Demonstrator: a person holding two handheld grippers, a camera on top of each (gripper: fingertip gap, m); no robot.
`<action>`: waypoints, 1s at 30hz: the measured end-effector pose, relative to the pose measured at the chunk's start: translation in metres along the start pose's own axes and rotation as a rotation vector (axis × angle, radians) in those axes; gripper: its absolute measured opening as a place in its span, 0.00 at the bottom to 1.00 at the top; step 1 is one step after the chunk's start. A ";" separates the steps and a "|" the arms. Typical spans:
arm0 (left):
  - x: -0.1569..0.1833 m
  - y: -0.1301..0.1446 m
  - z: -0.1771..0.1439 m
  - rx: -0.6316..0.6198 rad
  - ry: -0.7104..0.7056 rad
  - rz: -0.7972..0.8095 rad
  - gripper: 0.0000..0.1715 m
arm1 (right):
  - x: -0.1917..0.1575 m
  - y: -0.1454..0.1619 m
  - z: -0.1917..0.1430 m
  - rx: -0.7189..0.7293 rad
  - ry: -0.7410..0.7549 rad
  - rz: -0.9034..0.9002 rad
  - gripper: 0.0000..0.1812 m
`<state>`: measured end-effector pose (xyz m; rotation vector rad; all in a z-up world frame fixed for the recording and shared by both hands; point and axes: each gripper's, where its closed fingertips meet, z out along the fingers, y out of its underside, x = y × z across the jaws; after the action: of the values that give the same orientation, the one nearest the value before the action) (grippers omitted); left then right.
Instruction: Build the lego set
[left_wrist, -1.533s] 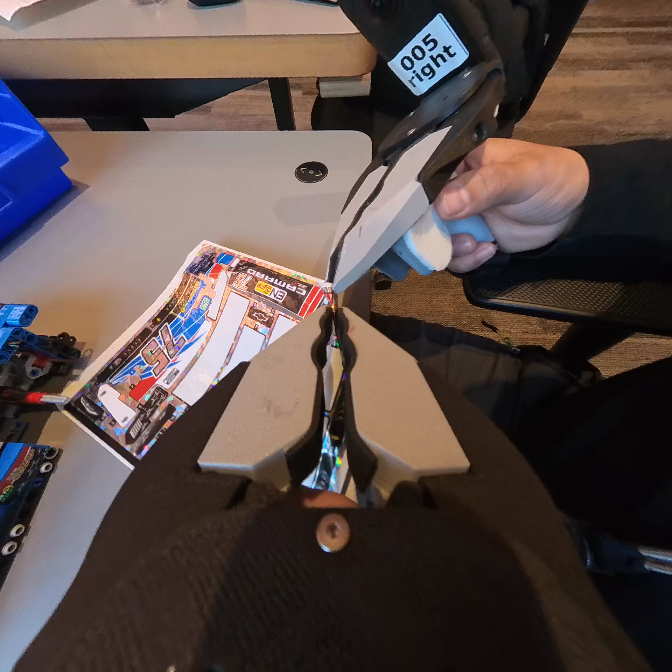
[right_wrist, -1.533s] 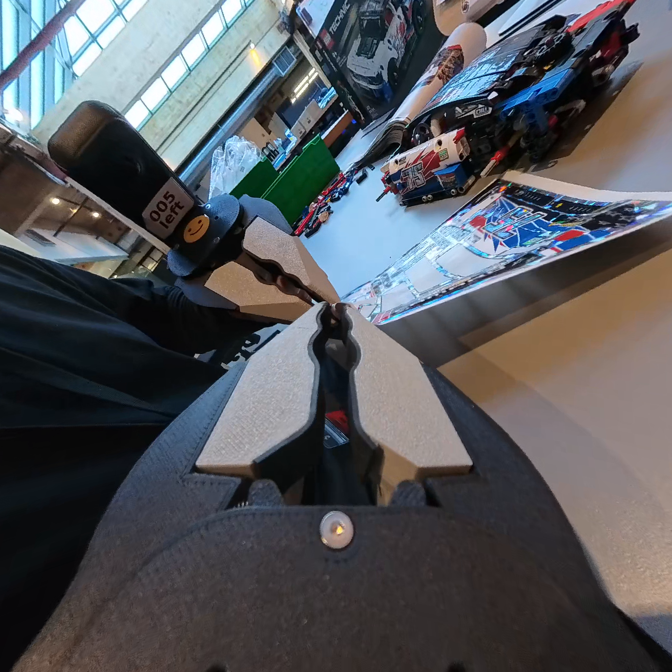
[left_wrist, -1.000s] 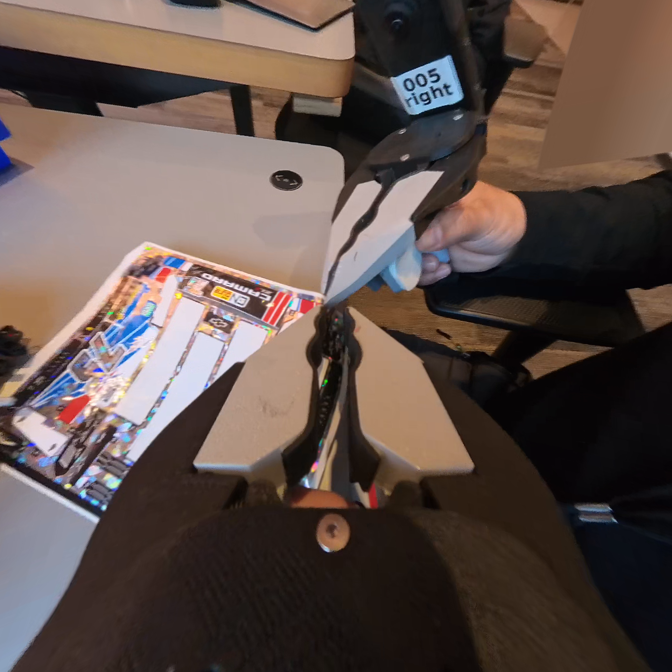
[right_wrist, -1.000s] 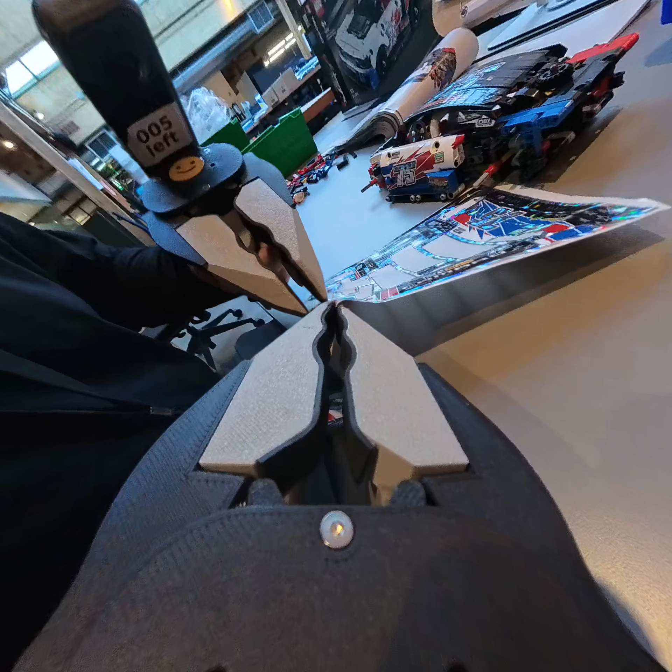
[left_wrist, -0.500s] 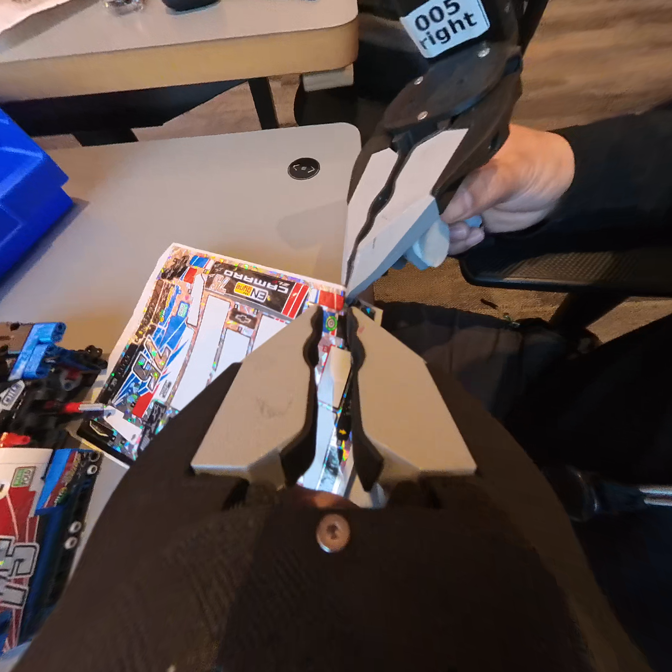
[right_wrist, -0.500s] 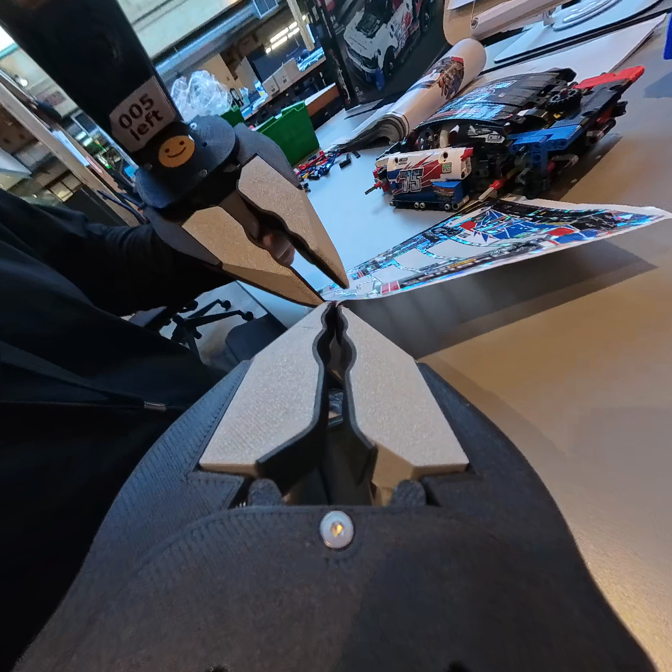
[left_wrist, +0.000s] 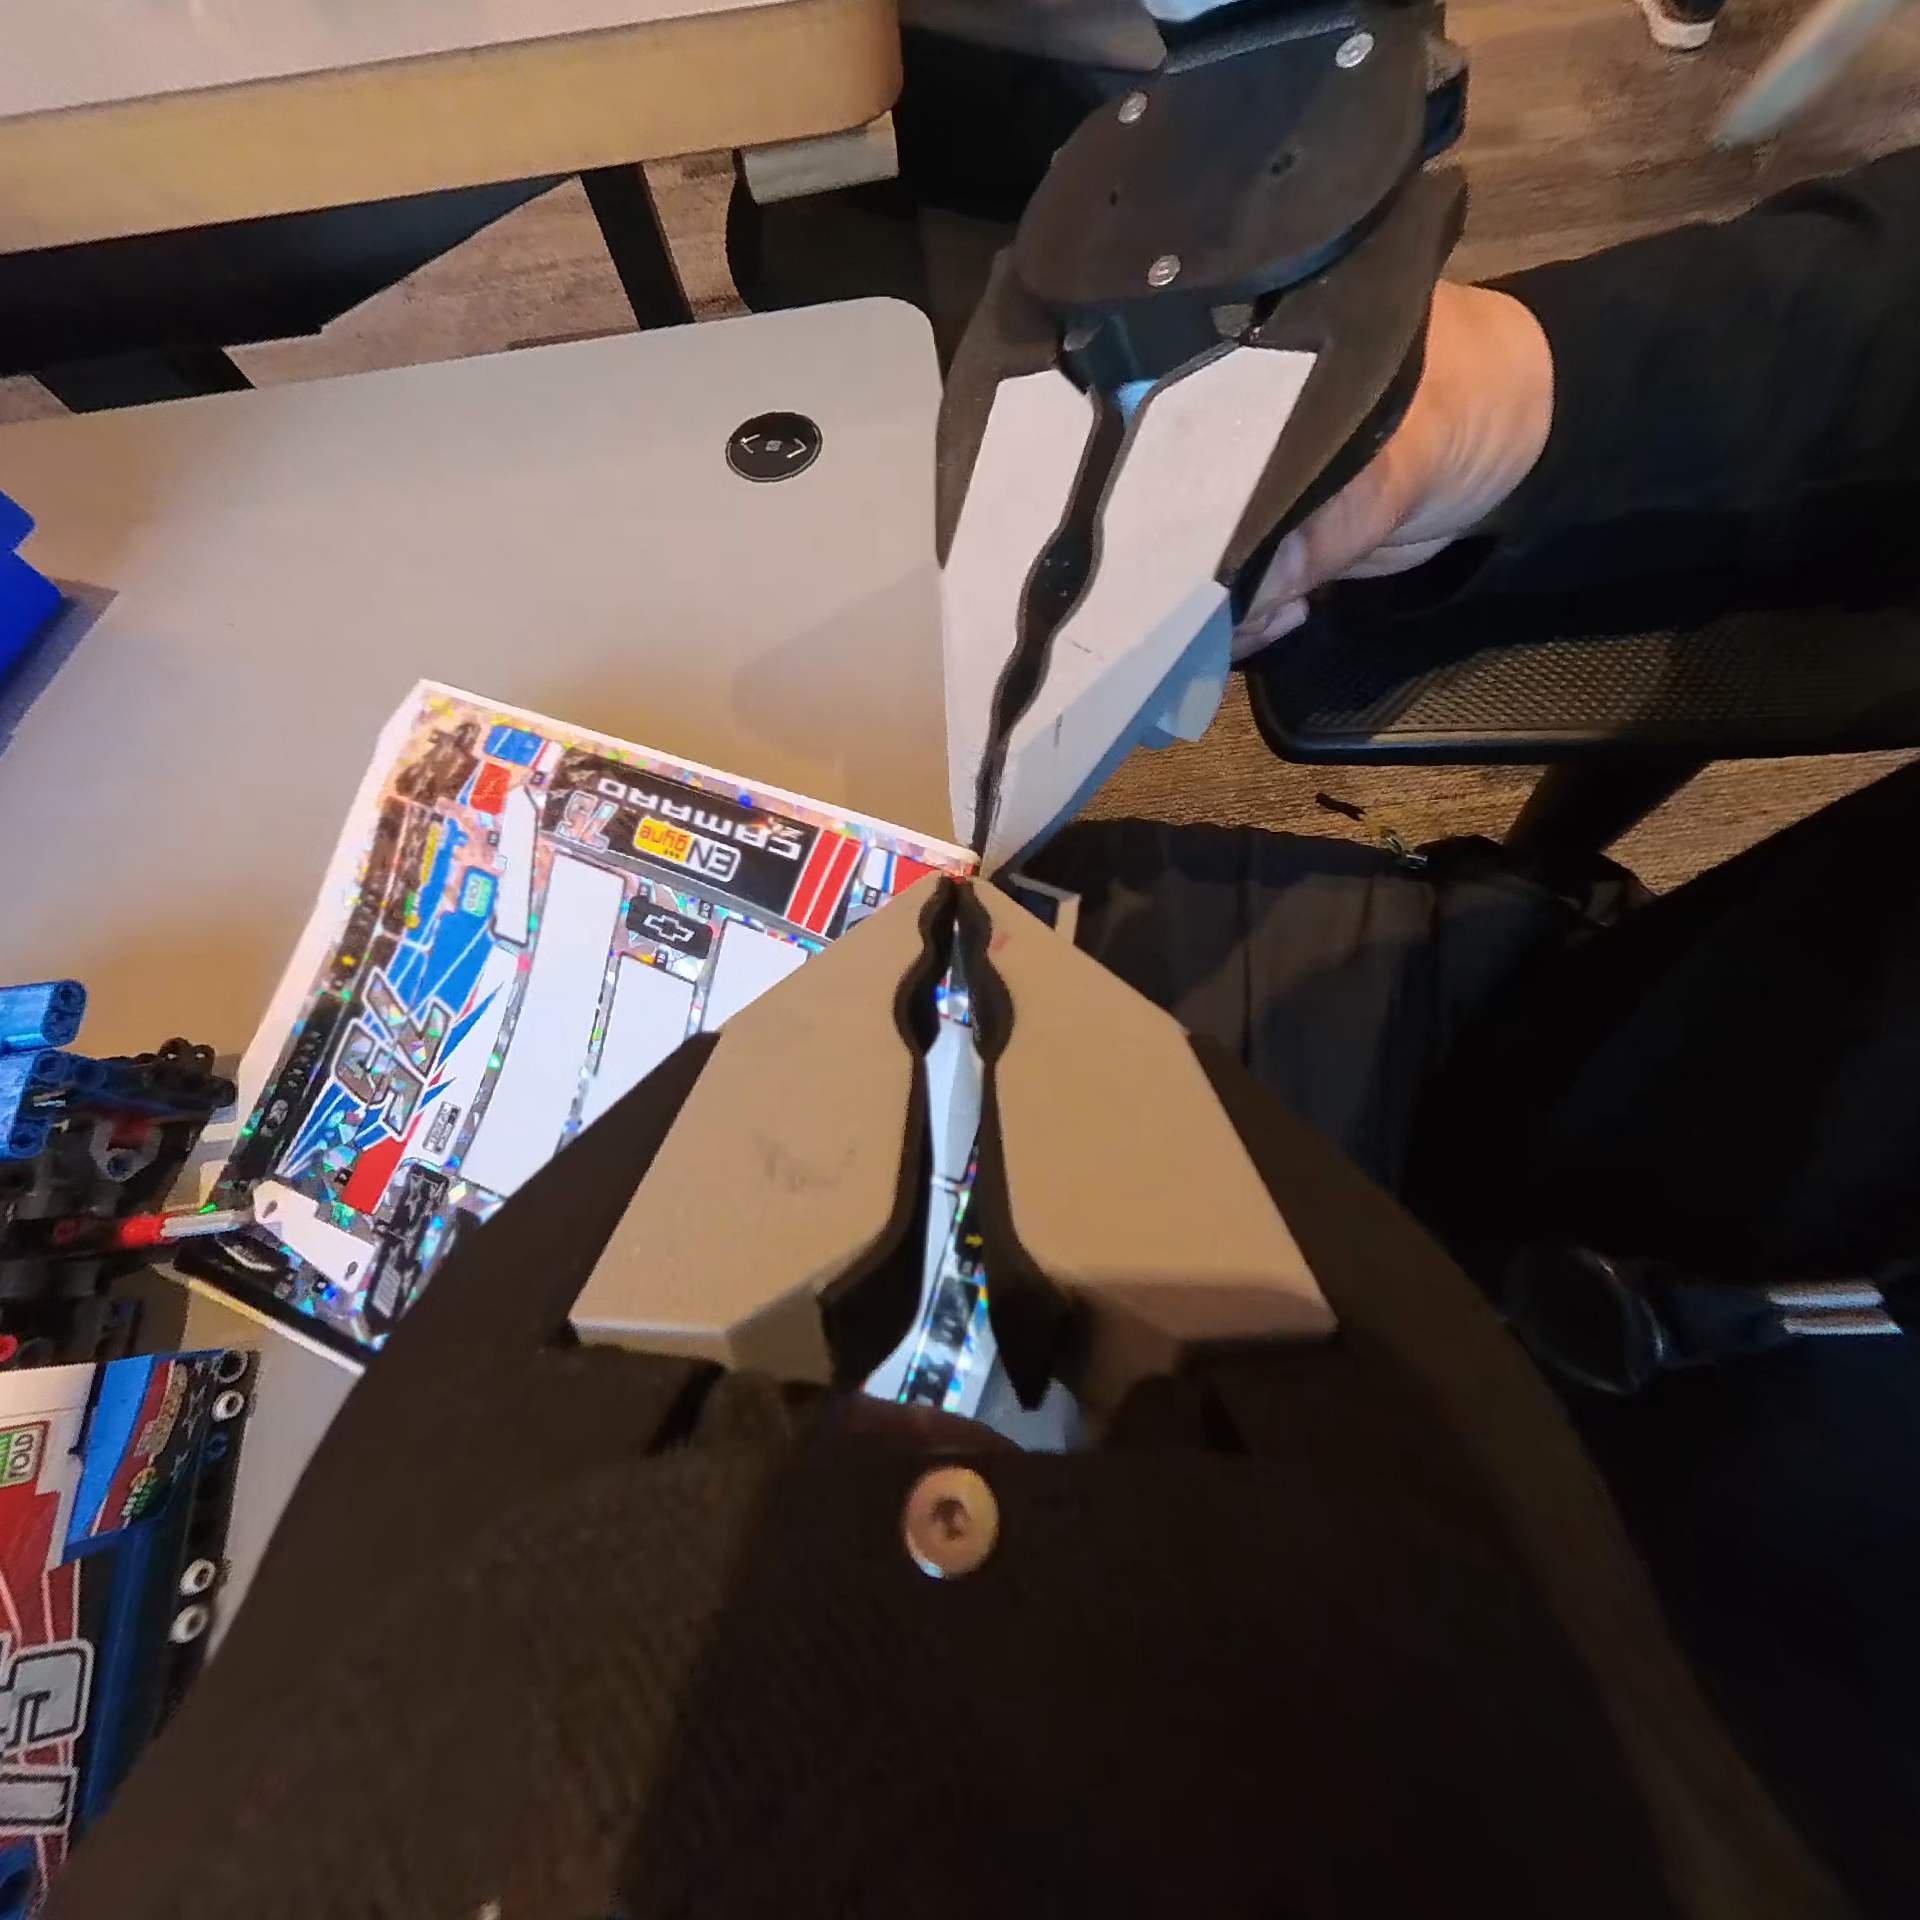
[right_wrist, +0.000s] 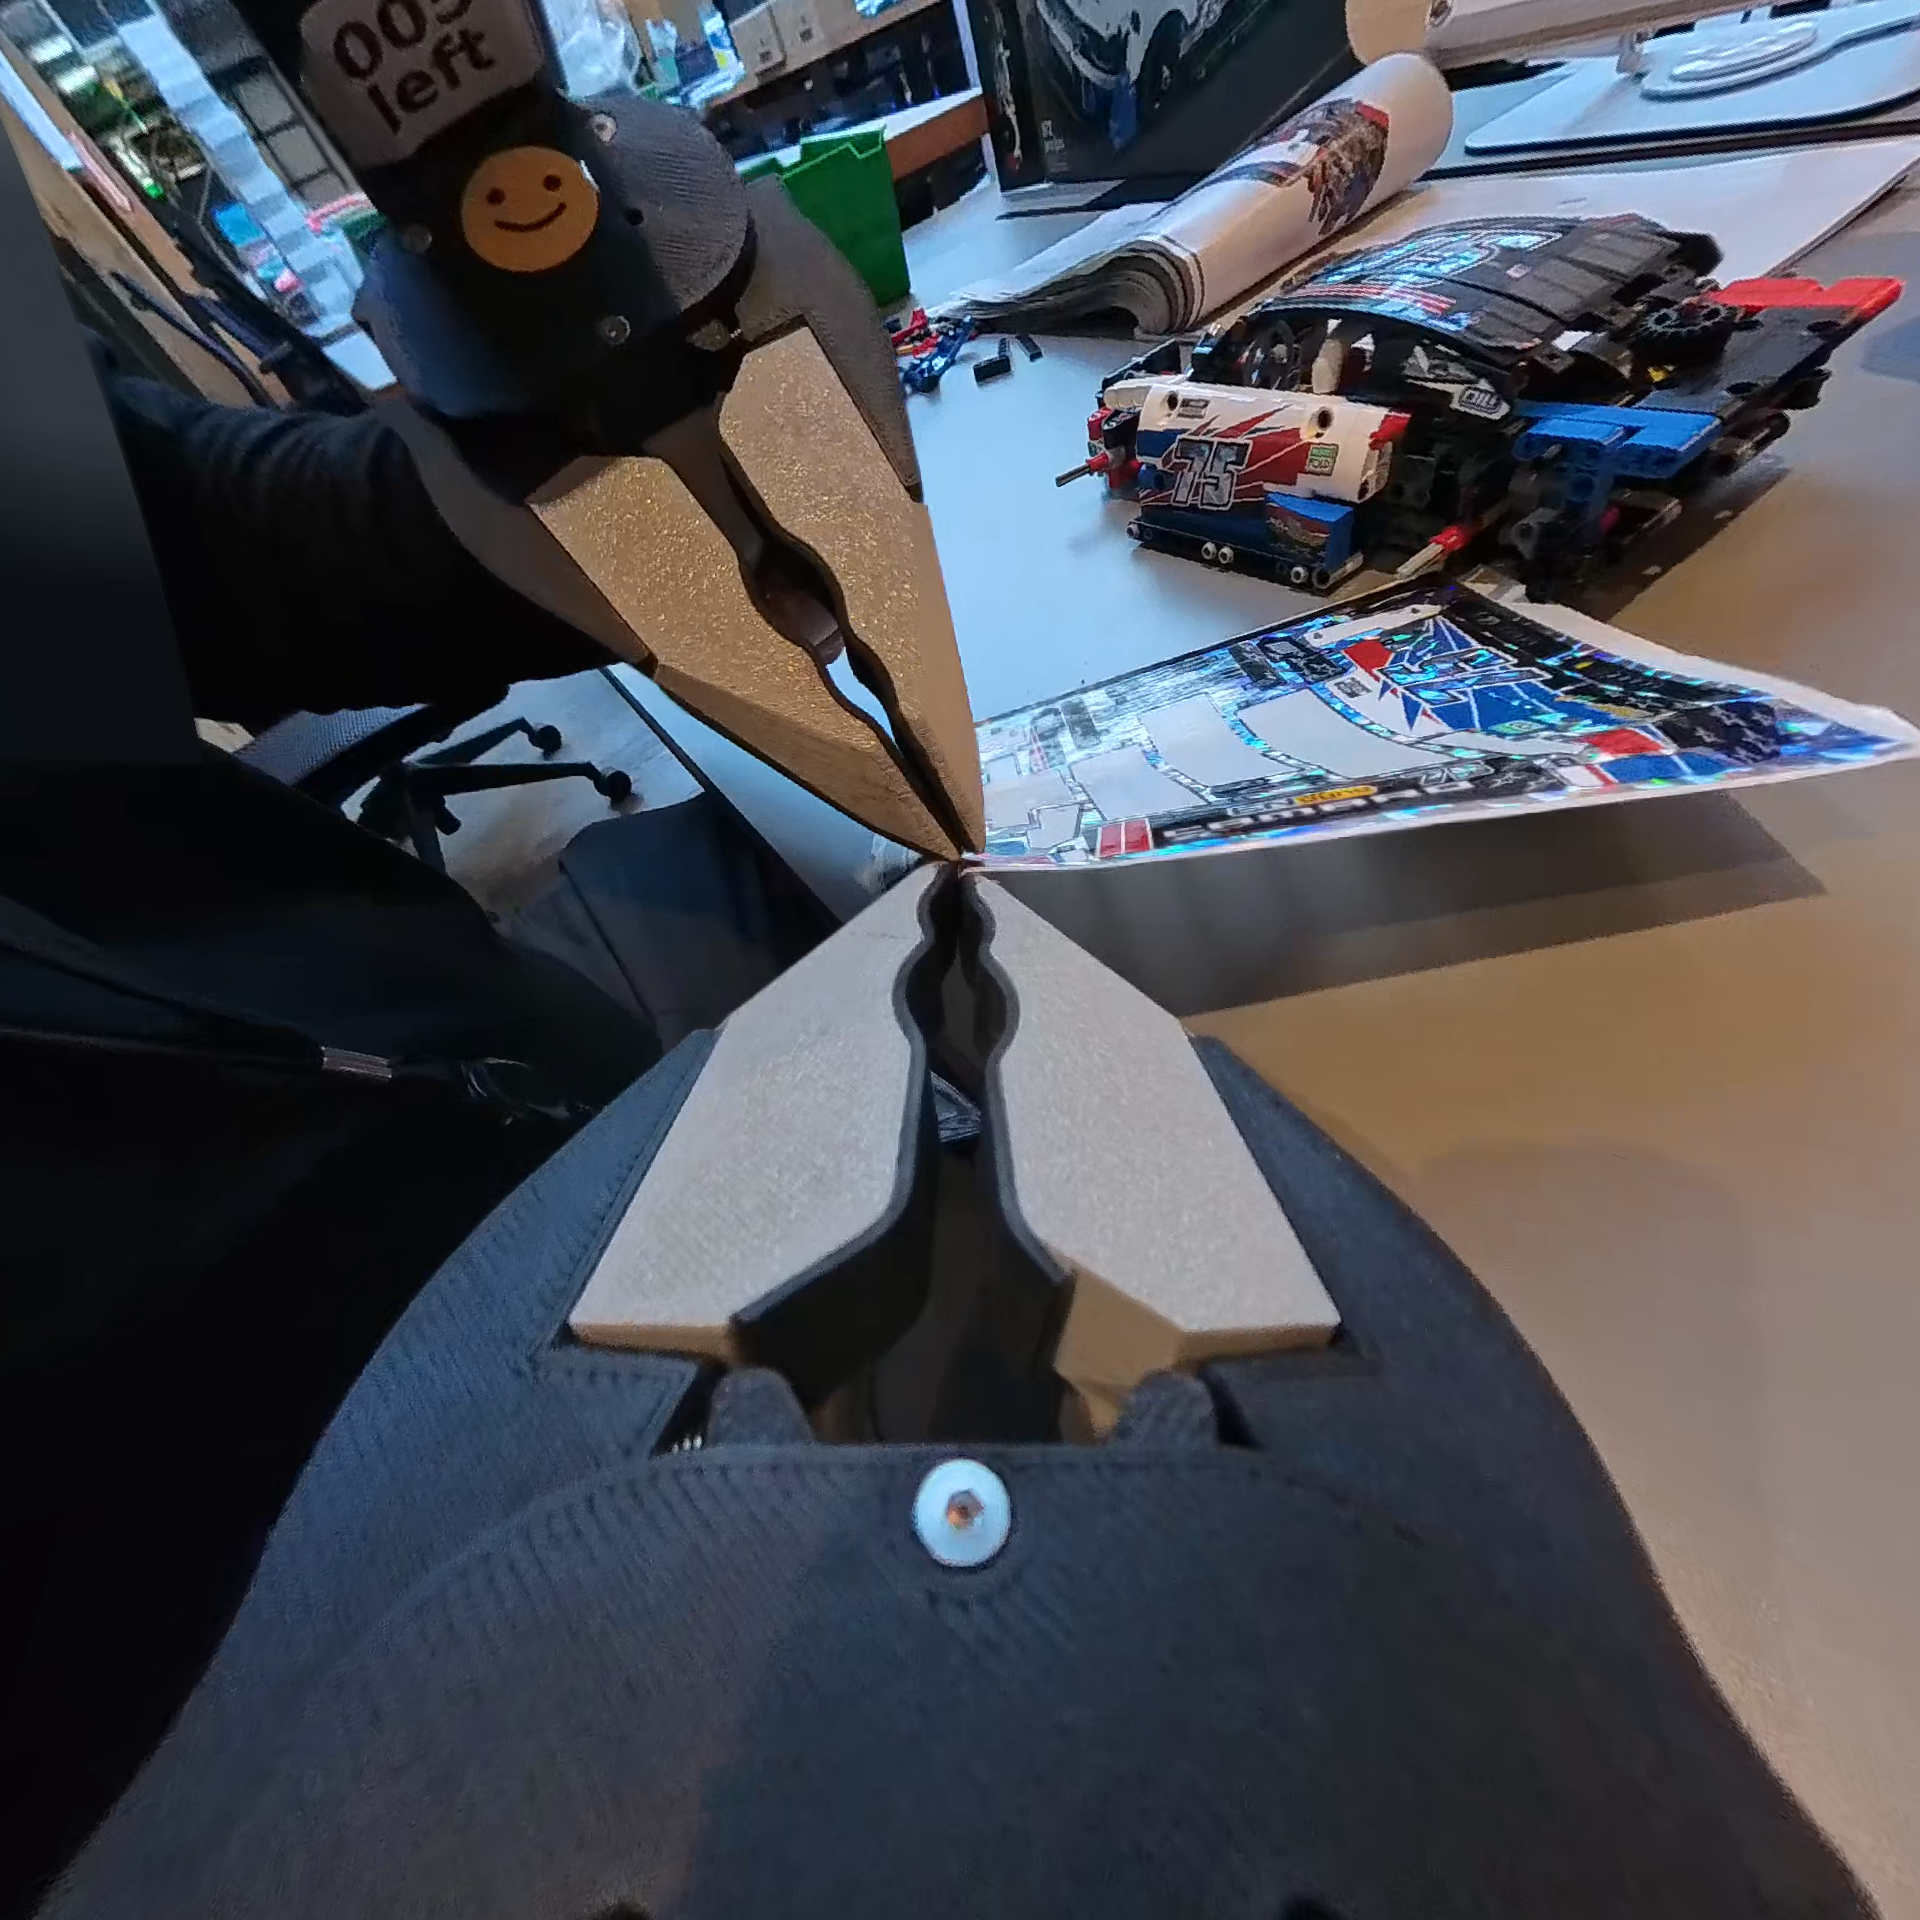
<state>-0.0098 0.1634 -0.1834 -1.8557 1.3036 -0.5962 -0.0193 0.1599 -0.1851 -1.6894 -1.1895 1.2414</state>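
A glittery sticker sheet (left_wrist: 540, 987) lies on the grey table (left_wrist: 416, 520) with its near corner raised off the surface; it also shows in the right wrist view (right_wrist: 1455, 727). My left gripper (left_wrist: 951, 891) is shut, its tips pinching the sheet close to that corner. My right gripper (right_wrist: 956, 875) is shut too and comes in from the table edge (left_wrist: 979, 842). Its tips meet the left gripper (right_wrist: 964, 844) at the same spot, by a red sticker. Whether it pinches anything is too small to tell. The partly built black, blue and red lego car (right_wrist: 1455, 416) stands behind the sheet.
Car parts (left_wrist: 94, 1122) and a stickered panel (left_wrist: 62, 1558) lie at the left. An open instruction booklet (right_wrist: 1247, 218), loose pieces (right_wrist: 966, 343) and a green bin (right_wrist: 842, 197) are farther back. A blue bin (left_wrist: 16, 592) is at far left. An office chair (left_wrist: 1558, 686) stands off the table edge. The tips of both grippers are at nearly the same place.
Both grippers stayed shut with tips together at the sheet's corner. The right gripper swung to a steeper, more upright angle, and the sheet shifted a little with the left gripper.
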 end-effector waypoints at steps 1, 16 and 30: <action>0.000 0.000 0.000 0.000 0.004 -0.004 0.00 | 0.000 0.000 0.000 -0.003 0.001 -0.005 0.00; -0.011 0.007 -0.003 -0.008 -0.037 -0.020 0.00 | 0.003 0.000 -0.001 0.005 0.000 0.028 0.00; 0.007 0.009 -0.002 -0.038 0.065 0.076 0.12 | -0.008 0.001 0.002 -0.006 -0.047 -0.029 0.00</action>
<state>-0.0133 0.1547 -0.1900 -1.8222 1.4304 -0.5997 -0.0216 0.1518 -0.1834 -1.6495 -1.2422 1.2672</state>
